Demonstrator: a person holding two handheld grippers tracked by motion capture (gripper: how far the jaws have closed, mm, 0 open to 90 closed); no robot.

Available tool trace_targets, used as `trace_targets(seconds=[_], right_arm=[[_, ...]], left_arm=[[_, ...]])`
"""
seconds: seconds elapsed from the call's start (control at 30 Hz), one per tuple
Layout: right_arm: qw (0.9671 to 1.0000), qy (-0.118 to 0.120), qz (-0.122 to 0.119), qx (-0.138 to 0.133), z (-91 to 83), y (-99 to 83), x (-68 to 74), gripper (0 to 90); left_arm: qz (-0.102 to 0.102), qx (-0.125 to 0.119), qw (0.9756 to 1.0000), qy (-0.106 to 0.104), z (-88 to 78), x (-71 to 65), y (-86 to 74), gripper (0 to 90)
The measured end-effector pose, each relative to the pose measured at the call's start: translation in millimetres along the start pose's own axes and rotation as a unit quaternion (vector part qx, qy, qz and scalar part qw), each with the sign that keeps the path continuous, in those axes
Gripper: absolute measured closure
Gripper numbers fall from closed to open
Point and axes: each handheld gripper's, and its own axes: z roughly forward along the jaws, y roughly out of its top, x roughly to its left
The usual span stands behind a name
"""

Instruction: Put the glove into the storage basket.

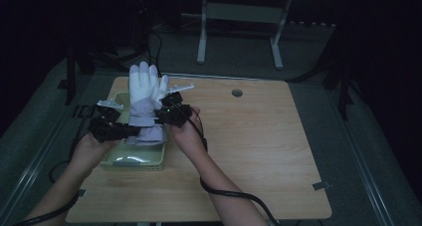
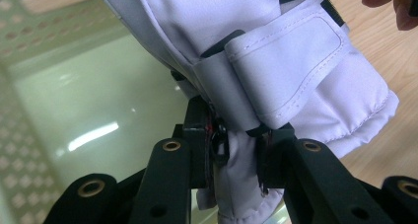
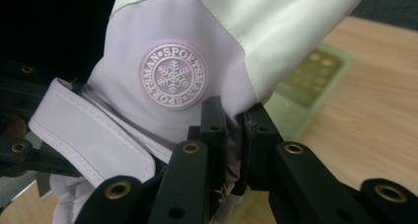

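Dim room, wooden desk (image 1: 249, 136). Both jaws are clamped on the glove's (image 1: 144, 94) cuff, left gripper (image 1: 130, 131) low, right gripper (image 1: 158, 117) beside the badge (image 3: 172, 76), holding it upright over the tray (image 1: 112, 161). Padded fabric: light, soft, likely floppy; grip at the stitched cuff.

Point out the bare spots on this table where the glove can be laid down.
The wooden table is bare right of the right claw, past the round hole to the far edge. It is crowded at the left, where the glove, the left claw and the green tray sit.
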Motion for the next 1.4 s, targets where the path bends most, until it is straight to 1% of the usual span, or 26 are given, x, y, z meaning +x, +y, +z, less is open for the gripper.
trace_targets(seconds=[0.1,0.17,0.27,0.4,0.43,0.47,0.53,0.6,0.63,0.67,0.73,0.77,0.83,0.87,0.93,0.97,1.0,1.03,1.07,1.1,1.2,1.23,1.3,1.33,1.37,1.4], right_arm=[[0.9999,0.008,0.002,0.008,16.2,-1.9,6.9,81.8],[0.9998,0.010,0.004,0.017,26.4,-4.8,10.5,81.7],[0.9994,0.009,0.007,0.032,41.4,-11.5,13.1,81.7],[0.9983,0.001,0.009,0.058,60.1,-21.5,12.3,81.7],[0.9978,-0.002,0.010,0.065,63.6,-23.8,12.0,81.7],[0.9973,-0.006,0.010,0.072,66.7,-25.9,11.9,81.6],[0.9962,-0.014,0.009,0.086,71.4,-29.9,11.3,81.5],[0.9948,-0.018,0.010,0.100,75.5,-33.4,11.0,81.4],[0.9942,-0.019,0.007,0.106,77.2,-35.0,10.4,81.2],[0.9934,-0.020,0.006,0.113,78.7,-36.4,9.6,81.2],[0.9919,-0.019,0.006,0.125,82.0,-39.1,8.0,80.8],[0.9919,-0.019,0.006,0.125,82.0,-39.1,8.0,80.8],[0.9899,-0.024,0.002,0.139,85.2,-40.6,7.6,79.3],[0.9895,-0.023,0.004,0.142,85.9,-41.0,7.4,78.2],[0.9884,-0.018,-0.001,0.151,88.4,-43.2,6.4,73.7],[0.9878,-0.015,-0.001,0.155,89.2,-44.2,6.4,70.0],[0.9879,-0.016,-0.005,0.154,89.5,-44.8,6.9,67.6],[0.9884,-0.014,-0.006,0.151,89.3,-44.7,7.6,64.7],[0.9882,-0.015,-0.009,0.152,88.9,-44.0,8.9,61.1],[0.9886,-0.017,-0.015,0.149,88.0,-43.0,10.6,55.1],[0.9904,-0.021,-0.027,0.134,82.8,-39.8,11.8,46.3],[0.9917,-0.018,-0.028,0.124,80.2,-38.7,11.2,45.9],[0.9937,-0.013,-0.025,0.108,74.6,-36.1,8.9,41.9],[0.9947,-0.005,-0.024,0.100,72.0,-34.9,7.6,39.6],[0.9953,0.000,-0.025,0.093,69.3,-33.9,6.8,38.5],[0.9957,0.001,-0.028,0.088,66.7,-33.1,6.0,36.8]], left_arm=[[-0.008,0.012,0.9999,0.000,-0.1,12.4,-9.1,71.9],[-0.014,0.018,0.9997,-0.003,3.3,19.2,-16.4,71.9],[-0.027,0.028,0.9992,-0.008,13.2,28.7,-26.3,71.8],[-0.046,0.049,0.9976,-0.019,29.5,38.2,-36.6,71.7],[-0.049,0.052,0.9972,-0.020,33.0,39.4,-38.7,71.7],[-0.057,0.055,0.9966,-0.024,36.6,40.3,-40.6,71.6],[-0.061,0.066,0.9956,-0.028,43.2,41.6,-43.1,71.6],[-0.072,0.076,0.9940,-0.033,49.4,43.4,-45.7,71.6],[-0.074,0.078,0.9936,-0.034,51.9,43.7,-47.1,71.6],[-0.074,0.083,0.9931,-0.038,54.5,43.6,-48.5,71.5],[-0.076,0.089,0.9925,-0.036,58.3,43.2,-50.5,71.5],[-0.076,0.089,0.9925,-0.036,58.3,43.2,-50.5,71.3],[-0.072,0.095,0.9924,-0.030,62.1,42.8,-51.6,70.9],[-0.071,0.104,0.9915,-0.033,63.5,43.4,-51.7,70.6],[-0.070,0.125,0.9888,-0.042,66.3,45.8,-52.3,69.4],[-0.071,0.128,0.9884,-0.039,66.6,46.1,-52.4,69.2],[-0.071,0.128,0.9884,-0.039,66.6,46.1,-52.4,68.8],[-0.079,0.137,0.9866,-0.038,68.1,46.6,-53.0,68.0],[-0.082,0.141,0.9859,-0.038,68.8,47.1,-53.6,67.3],[-0.085,0.142,0.9854,-0.040,68.8,47.4,-53.9,66.3],[-0.088,0.141,0.9855,-0.037,68.7,47.1,-54.7,63.8],[-0.086,0.141,0.9857,-0.033,69.0,46.0,-54.6,61.3],[-0.076,0.140,0.9871,-0.020,68.3,43.2,-53.6,54.8],[-0.076,0.140,0.9871,-0.020,68.3,43.2,-53.6,50.2],[-0.065,0.130,0.9893,-0.001,66.1,40.6,-52.9,45.0],[-0.059,0.125,0.9903,0.008,64.8,39.2,-52.7,41.2]])
